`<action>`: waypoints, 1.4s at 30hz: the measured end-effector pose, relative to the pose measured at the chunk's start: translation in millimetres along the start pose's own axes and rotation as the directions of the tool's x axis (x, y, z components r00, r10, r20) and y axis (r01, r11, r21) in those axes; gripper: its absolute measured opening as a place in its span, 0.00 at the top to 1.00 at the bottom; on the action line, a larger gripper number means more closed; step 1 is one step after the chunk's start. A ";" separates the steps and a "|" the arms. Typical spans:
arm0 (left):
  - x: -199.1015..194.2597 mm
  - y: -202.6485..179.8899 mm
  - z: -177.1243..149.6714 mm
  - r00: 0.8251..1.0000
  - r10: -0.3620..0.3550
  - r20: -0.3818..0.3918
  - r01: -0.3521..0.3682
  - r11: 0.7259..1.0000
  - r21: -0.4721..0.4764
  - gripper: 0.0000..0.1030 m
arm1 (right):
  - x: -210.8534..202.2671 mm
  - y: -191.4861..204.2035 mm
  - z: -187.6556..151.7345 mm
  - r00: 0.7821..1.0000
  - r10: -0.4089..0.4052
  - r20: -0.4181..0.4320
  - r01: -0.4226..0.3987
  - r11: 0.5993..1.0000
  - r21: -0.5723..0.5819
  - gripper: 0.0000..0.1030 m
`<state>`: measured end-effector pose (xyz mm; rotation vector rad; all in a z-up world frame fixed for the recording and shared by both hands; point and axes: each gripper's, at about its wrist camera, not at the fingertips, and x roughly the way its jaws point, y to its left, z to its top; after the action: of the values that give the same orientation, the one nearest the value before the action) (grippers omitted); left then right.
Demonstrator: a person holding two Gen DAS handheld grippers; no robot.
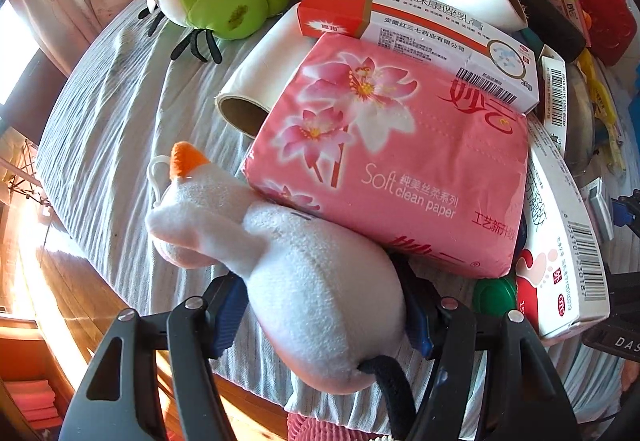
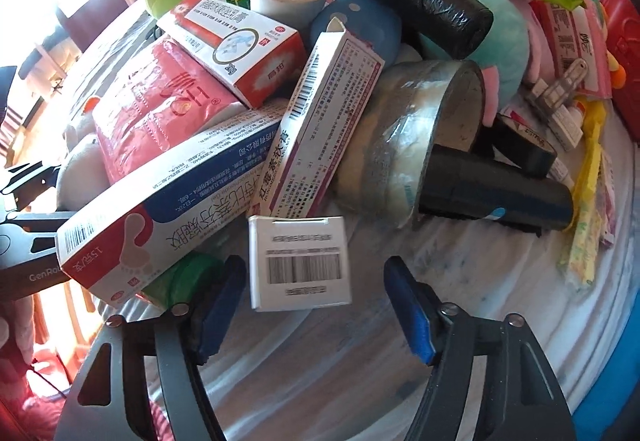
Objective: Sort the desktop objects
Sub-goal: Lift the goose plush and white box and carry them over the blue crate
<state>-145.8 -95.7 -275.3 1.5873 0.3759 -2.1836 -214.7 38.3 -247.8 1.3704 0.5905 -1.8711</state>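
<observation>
A: What has the left gripper point(image 1: 320, 315) got?

B: The white plush duck point(image 1: 304, 273). Its fat body sits between the two blue pads, which press into its sides, so the jaws stand half apart only because the toy is bulky. The orange-beaked head pokes out ahead of the fingertips and the black cord trails back toward the camera. I'd say the body was chosen as the firmest part to pinch.

A: And just beyond the fingers?

B: The pink tissue pack point(image 1: 396, 177) lies right ahead of the right-hand pad, leaning on the duck's neck; past it, a red-and-white ointment box point(image 1: 416, 37) rests on top.

A: The right gripper point(image 2: 316, 305)?

B: Jaws apart, gripping nothing. A small white barcode box point(image 2: 300, 261) lies between the fingertips, nearer the left pad point(image 2: 218, 305), with a gap at the right one. It looks like the next pick. The green tape roll point(image 2: 180, 277) sits just outside the left pad.
</observation>
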 end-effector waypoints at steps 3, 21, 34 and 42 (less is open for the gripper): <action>-0.2 -1.7 0.2 1.000 -0.001 0.000 0.001 1.000 -0.003 0.36 | -3.2 -2.9 1.0 1.000 0.012 0.007 -0.012 1.000 0.008 0.29; -86.8 9.1 -12.2 0.976 0.039 0.214 -0.041 0.999 0.007 0.44 | -48.0 3.0 13.1 0.992 0.034 0.124 -0.034 0.999 -0.003 0.70; -175.8 -43.1 47.2 0.876 -0.107 0.471 0.000 0.975 0.221 0.44 | -154.5 -27.9 24.2 0.925 -0.094 0.369 0.059 0.993 0.106 0.70; -240.2 -121.6 71.9 0.769 -0.320 0.554 0.058 0.897 0.438 0.44 | -256.4 -68.2 11.3 0.812 -0.295 0.503 0.181 0.947 0.265 0.70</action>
<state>-200.4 19.7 -27.7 0.9123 -0.1310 -2.9241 -232.3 146.5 -5.9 0.8375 0.2906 -2.4525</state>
